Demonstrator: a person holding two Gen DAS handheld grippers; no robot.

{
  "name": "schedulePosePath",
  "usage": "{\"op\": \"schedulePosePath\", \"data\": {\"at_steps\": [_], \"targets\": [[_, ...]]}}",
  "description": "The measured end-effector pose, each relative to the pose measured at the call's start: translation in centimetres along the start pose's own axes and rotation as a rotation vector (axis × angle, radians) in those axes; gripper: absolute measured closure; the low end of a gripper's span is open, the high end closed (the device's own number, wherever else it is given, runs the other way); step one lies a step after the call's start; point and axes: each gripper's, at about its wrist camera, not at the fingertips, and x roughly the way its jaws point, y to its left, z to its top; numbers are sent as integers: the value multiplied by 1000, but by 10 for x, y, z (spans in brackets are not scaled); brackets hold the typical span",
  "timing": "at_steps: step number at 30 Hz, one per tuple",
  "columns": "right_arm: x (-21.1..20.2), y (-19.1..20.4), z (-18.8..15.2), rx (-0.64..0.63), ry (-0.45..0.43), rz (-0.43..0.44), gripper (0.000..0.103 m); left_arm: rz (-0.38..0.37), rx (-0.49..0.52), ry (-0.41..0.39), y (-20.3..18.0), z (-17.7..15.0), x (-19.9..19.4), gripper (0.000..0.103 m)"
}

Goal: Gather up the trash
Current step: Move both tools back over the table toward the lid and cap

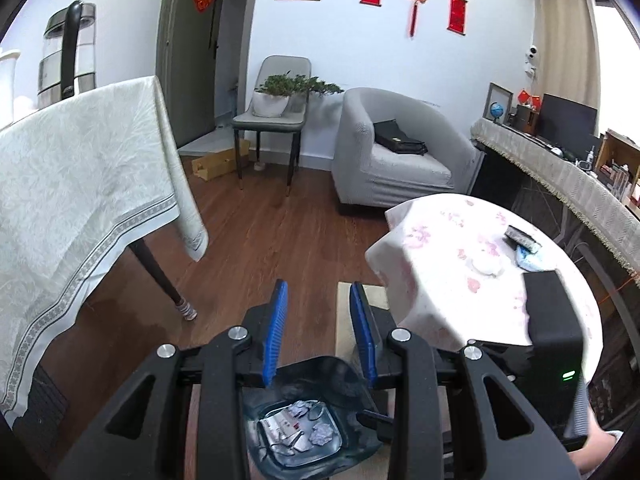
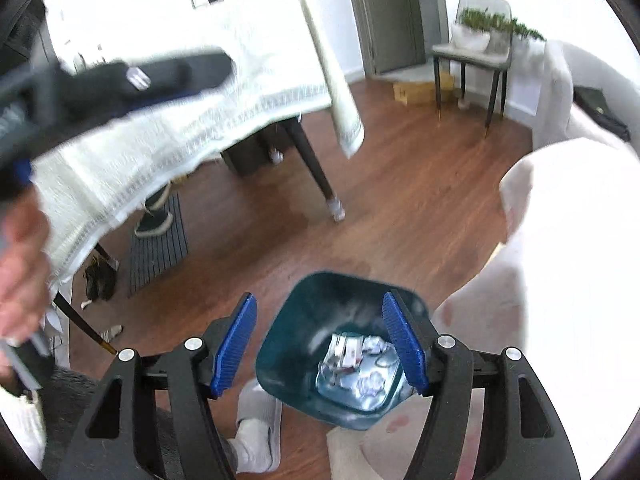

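A living room with a brown wood floor (image 1: 260, 240). A worktop under a white patterned cloth (image 1: 80, 184) stands at the left, and a round worktop with a pink-flowered cloth (image 1: 480, 248) at the right, bearing a crumpled white tissue (image 1: 486, 266). Beyond are a grey armchair (image 1: 400, 152) and a chair holding a potted plant (image 1: 280, 96). On the floor between the worktops sits a teal trash bin (image 2: 340, 352) holding crumpled paper and wrappers (image 2: 360, 372). The left tongs (image 1: 320, 336) are at their narrowest, empty; the right tongs (image 2: 320, 344) stand wide, empty, above the bin.
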Motion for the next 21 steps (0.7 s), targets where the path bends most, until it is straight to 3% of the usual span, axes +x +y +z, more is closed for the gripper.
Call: {"op": "schedulePosePath", "data": {"at_steps": [21], "targets": [[-79,-91,-3,26,-111,-124,43,-73,74,23,-73,18,47,51]]}}
